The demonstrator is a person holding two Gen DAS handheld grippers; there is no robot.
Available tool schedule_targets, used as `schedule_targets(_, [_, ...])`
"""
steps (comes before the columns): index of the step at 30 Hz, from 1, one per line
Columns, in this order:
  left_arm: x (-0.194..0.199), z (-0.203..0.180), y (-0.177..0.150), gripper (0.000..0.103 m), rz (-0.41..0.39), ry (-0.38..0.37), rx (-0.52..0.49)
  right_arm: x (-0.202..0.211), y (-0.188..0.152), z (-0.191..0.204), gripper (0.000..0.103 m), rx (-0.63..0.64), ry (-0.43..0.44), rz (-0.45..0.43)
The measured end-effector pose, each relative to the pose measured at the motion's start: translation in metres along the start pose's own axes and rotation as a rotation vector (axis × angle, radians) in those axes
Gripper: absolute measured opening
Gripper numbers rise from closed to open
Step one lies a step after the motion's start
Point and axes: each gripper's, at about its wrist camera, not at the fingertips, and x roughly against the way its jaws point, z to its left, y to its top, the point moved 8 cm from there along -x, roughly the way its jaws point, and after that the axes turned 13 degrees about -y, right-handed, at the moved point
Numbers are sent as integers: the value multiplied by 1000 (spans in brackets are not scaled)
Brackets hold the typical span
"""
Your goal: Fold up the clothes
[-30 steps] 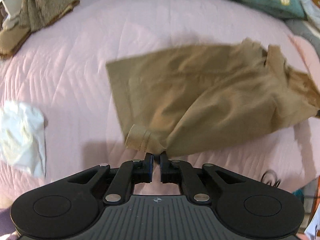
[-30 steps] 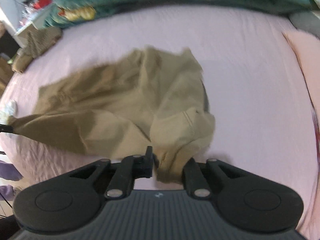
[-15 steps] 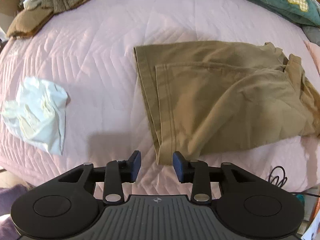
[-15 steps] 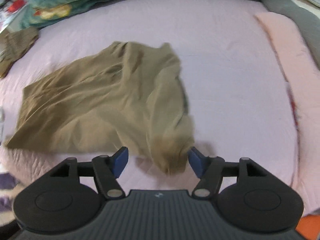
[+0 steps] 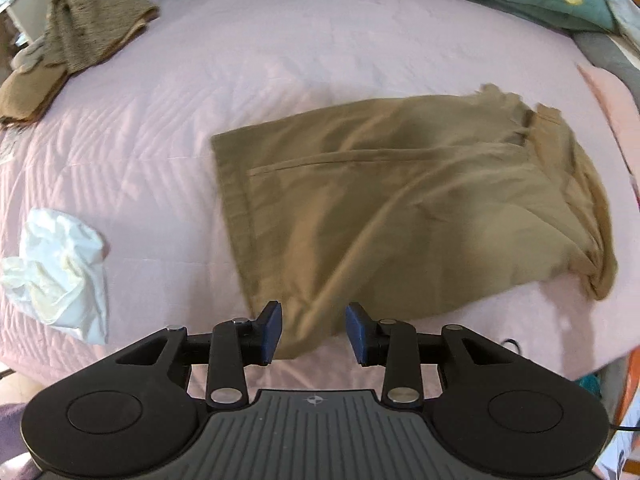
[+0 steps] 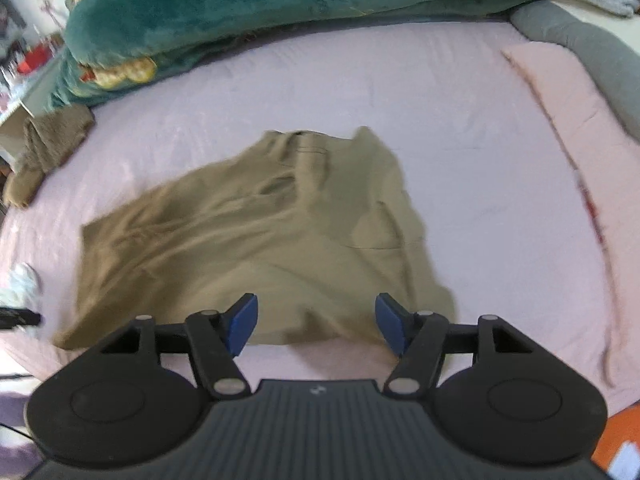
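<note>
A pair of tan shorts (image 5: pixel 400 208) lies spread on the pink bedcover (image 5: pixel 280 60), hem to the left and waistband to the right. My left gripper (image 5: pixel 314 332) is open at the near hem corner, with cloth lying between its blue pads. In the right wrist view the same tan shorts (image 6: pixel 260 248) lie ahead. My right gripper (image 6: pixel 316 328) is wide open just above the near edge of the cloth and holds nothing.
A crumpled white cloth (image 5: pixel 60 268) lies at the left. A brown garment (image 5: pixel 76 36) sits at the far left corner. A teal plush blanket (image 6: pixel 260 0) runs along the back. A pink pillow (image 6: pixel 568 120) lies at the right. The bed's near edge is just below the grippers.
Both grippers were shut on the shorts a second ago and have opened. The shorts have dropped flat on the bed. Both grippers have stayed by the near edge.
</note>
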Motion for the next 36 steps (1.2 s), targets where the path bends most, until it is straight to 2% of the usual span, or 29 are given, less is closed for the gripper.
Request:
schedule_targets(4, [-5, -17, -4, 38, 21, -28, -31, 8, 6, 8, 65, -124, 59, -92])
schedule_targets(8, [-9, -22, -10, 38, 42, -34, -40, 14, 12, 9, 66, -185, 42, -189])
schedule_targets(12, [1, -22, -36, 38, 85, -46, -18, 18, 5, 12, 66, -193, 46, -175])
schedule_targets(16, [18, -12, -73, 38, 139, -55, -1, 35, -28, 13, 66, -173, 47, -123])
schedule_targets(20, [24, -1, -84, 38, 141, -71, 6, 49, -49, 13, 66, -170, 23, -87])
schedule_targets(25, [-7, -8, -37, 38, 1, -49, -81, 10, -21, 24, 66, -177, -12, -182])
schedule_targets(29, [-32, -2, -4, 38, -82, -20, -55, -20, 1, 33, 66, -183, -39, -257])
schedule_targets(33, [-27, -3, 19, 38, -146, -24, -30, -40, 22, 43, 66, -189, -18, -276])
schedule_targets(36, [-28, 2, 28, 38, -165, -1, -23, -46, 35, 51, 66, -159, -5, -291])
